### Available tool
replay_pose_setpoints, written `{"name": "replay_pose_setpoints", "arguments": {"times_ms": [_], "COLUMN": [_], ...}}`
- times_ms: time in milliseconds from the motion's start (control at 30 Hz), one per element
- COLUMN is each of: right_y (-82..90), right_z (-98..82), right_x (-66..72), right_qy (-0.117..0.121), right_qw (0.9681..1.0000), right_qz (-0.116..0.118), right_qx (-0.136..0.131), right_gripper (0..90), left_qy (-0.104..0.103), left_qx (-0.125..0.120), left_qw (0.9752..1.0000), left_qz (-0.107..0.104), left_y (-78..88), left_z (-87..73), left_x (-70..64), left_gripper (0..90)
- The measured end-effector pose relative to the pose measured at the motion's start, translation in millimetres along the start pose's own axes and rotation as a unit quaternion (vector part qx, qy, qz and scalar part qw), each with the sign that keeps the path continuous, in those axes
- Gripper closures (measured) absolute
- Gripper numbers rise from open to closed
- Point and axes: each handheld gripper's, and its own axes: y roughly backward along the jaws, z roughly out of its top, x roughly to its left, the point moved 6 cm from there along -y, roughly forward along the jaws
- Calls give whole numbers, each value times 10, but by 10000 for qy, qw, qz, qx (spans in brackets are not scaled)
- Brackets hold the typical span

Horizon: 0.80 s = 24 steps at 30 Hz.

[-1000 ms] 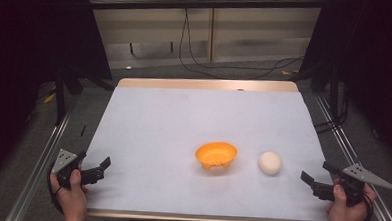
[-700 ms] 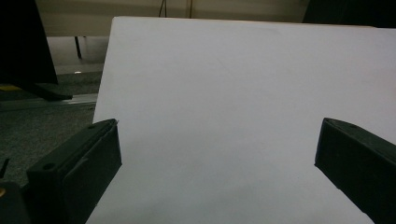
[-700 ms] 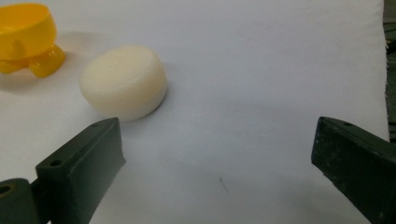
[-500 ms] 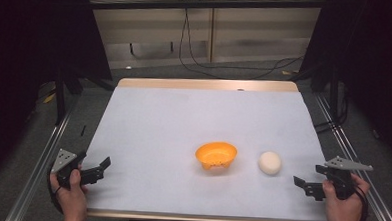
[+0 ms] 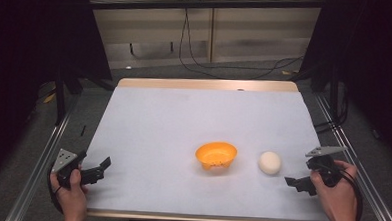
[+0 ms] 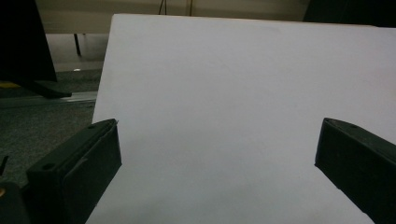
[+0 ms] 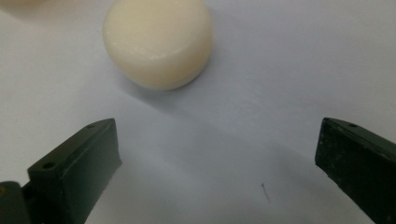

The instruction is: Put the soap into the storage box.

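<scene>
Right tongs point(image 7: 217, 172) gape wide, empty, just short of the cream ball point(image 7: 158, 42) on the white surface point(image 5: 183, 120); looks like the approach, next a push forward to straddle it. Left tongs point(image 5: 94, 170) idle, open, empty; orange bowl point(image 5: 216, 155) beyond

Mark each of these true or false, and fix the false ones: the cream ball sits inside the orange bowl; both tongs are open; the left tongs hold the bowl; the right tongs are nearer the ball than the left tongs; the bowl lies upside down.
1. The cream ball sits inside the orange bowl. False: it rests on the white table sheet beside the bowl, apart from it.
2. Both tongs are open. True.
3. The left tongs hold the bowl. False: they are empty, at the table's near left corner.
4. The right tongs are nearer the ball. True.
5. The bowl lies upside down. False: its opening faces up.
</scene>
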Motion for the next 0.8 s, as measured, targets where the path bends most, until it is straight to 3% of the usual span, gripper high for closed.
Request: {"name": "replay_pose_setpoints", "arguments": {"times_ms": [300,800], "right_y": [-52,-199], "right_z": [173,378], "right_x": [110,197], "right_qy": [274,371], "right_qw": [9980,9946], "right_qz": [-108,-59], "right_qx": [554,970], "right_gripper": [0,0], "left_qy": [8,-32], "left_qx": [3,6], "left_qw": [10000,10000], "left_qz": [-15,-10], "left_y": [0,-2], "left_z": [0,1], "left_x": [4,1], "left_gripper": [2,2]}}
